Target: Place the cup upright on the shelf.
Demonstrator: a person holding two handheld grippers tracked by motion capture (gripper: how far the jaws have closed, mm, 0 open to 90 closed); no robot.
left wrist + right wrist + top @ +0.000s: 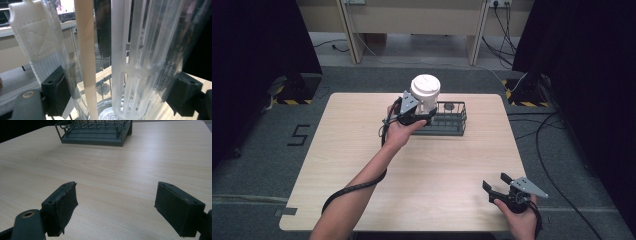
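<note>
The clear bottle [427, 100] is showing a white lid and white strap, the wire basket [451, 120] is looking dark grey, and the table [437, 165] is showing pale wood grain.

Bottle [140, 62] top and base cut off; small rack [451, 119] item [449, 106] unidentifiable

The table [422, 170] has a light wooden top with round corners. It stands on a grey floor [257, 165]. A dark wire basket [451, 122] sits right on the table, up toward twelve o'clock, close to the far edge. A black number five [298, 135] is marked on the floor at nine o'clock.
</note>
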